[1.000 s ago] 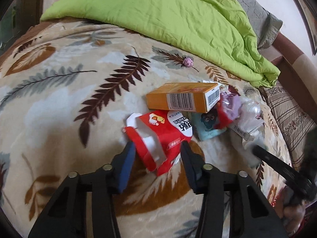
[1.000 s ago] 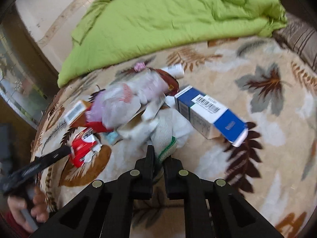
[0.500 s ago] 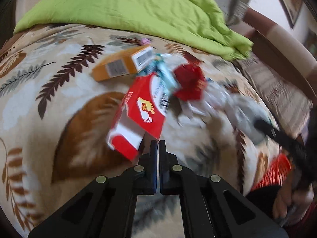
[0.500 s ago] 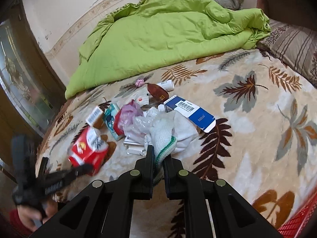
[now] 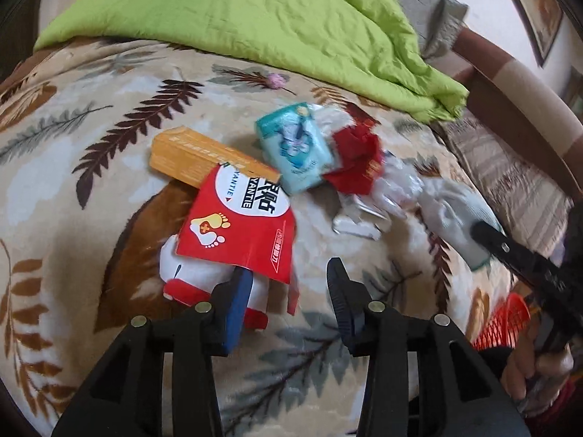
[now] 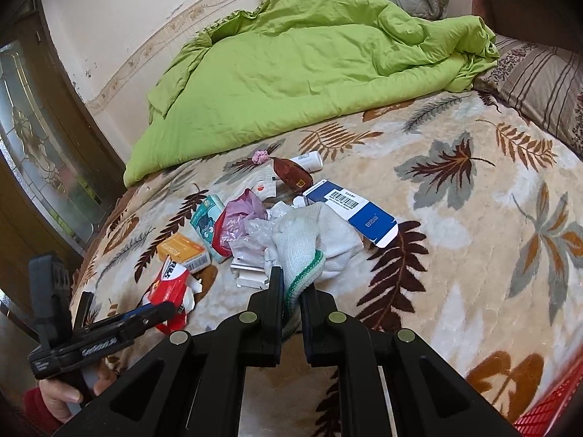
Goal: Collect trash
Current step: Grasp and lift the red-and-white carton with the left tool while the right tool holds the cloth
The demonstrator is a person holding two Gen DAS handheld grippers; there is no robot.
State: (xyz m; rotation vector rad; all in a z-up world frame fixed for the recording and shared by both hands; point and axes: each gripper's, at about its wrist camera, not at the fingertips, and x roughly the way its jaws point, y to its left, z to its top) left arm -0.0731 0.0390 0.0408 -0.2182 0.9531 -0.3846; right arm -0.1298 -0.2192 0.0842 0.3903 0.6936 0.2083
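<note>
Left gripper (image 5: pixel 288 291): jaws wide apart, holding nothing. Red pack (image 5: pixel 237 233) sits just above it in the left wrist view, centre-left of frame; its lower edge overlaps the left finger (image 5: pixel 237 298), right finger clear of it on bare blanket (image 5: pixel 54 189). Pack's long axis runs lower-left to upper-right, top end resting on the orange box (image 5: pixel 189 160). So the pack lies off-centre to the left of the gap; my read is the left gripper needs a small shift left and forward before closing, else it only clips the corner flap. Further right in that frame: teal pack (image 5: pixel 291 145), red wrapper (image 5: pixel 357 164), clear plastic (image 5: pixel 393 185), then the glove (image 5: pixel 455 215) at right edge. Right gripper (image 6: pixel 291 287): jaws nearly closed, pinching the glove's green-trimmed cuff at lower centre of the right wrist view; glove body trails up from the tips onto the pile. Blue box (image 6: pixel 353 211) just upper right of it. Red basket (image 6: pixel 546 411) at lower right corner, nearer the right gripper, so the glove likely goes first.
</note>
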